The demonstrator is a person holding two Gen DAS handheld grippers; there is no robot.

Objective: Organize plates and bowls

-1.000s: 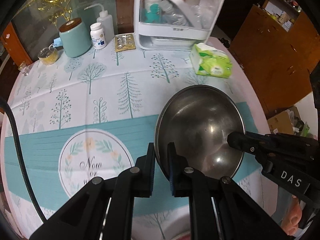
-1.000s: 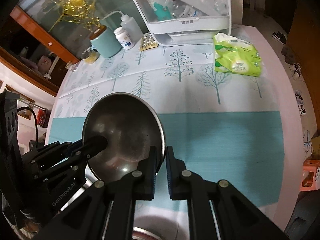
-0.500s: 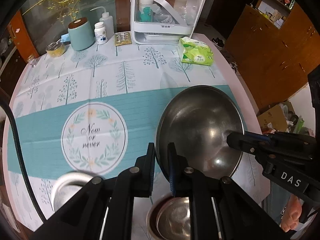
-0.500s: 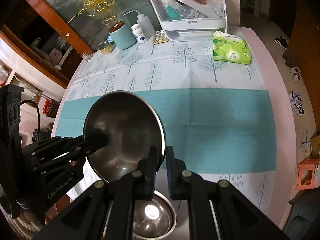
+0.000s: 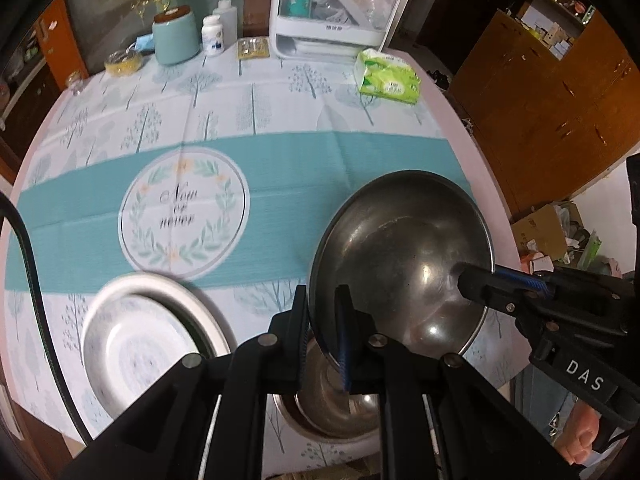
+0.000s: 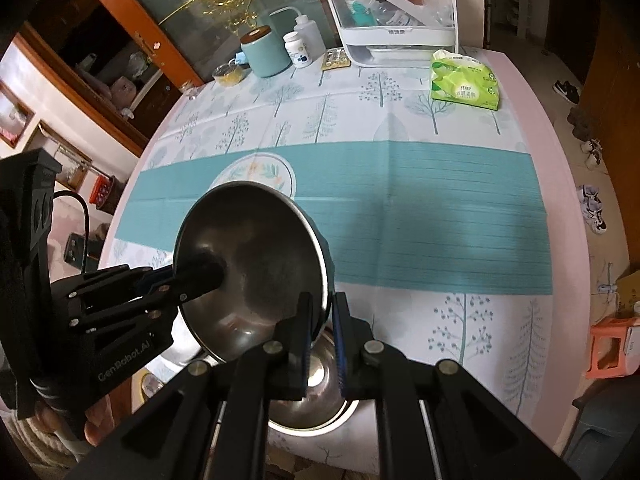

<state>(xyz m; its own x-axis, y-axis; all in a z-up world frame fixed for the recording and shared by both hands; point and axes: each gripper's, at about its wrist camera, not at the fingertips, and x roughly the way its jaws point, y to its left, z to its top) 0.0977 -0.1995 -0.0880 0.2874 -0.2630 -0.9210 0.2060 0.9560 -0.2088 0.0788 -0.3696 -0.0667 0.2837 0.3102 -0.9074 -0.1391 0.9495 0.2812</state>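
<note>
A large steel bowl (image 5: 400,256) hangs tilted above the table, held at two opposite points of its rim. My left gripper (image 5: 321,314) is shut on the bowl's left rim. My right gripper (image 6: 323,318) is shut on the right rim of the same steel bowl (image 6: 252,264). In the left wrist view the right gripper (image 5: 476,280) reaches in from the right. Under the held bowl a smaller steel bowl (image 5: 340,404) sits near the table's front edge, partly hidden by my fingers. A white patterned plate (image 5: 140,344) lies to its left.
At the far side of the round table stand a white storage box (image 5: 332,12), a green tissue pack (image 5: 388,76), a teal jar (image 5: 176,36) and two white bottles (image 5: 218,28). The teal band of the tablecloth (image 6: 440,216) is bare. A wooden cabinet (image 5: 540,112) stands to the right.
Both grippers have carried the big bowl back toward the table's near edge. The plate and the smaller bowl below have come into view.
</note>
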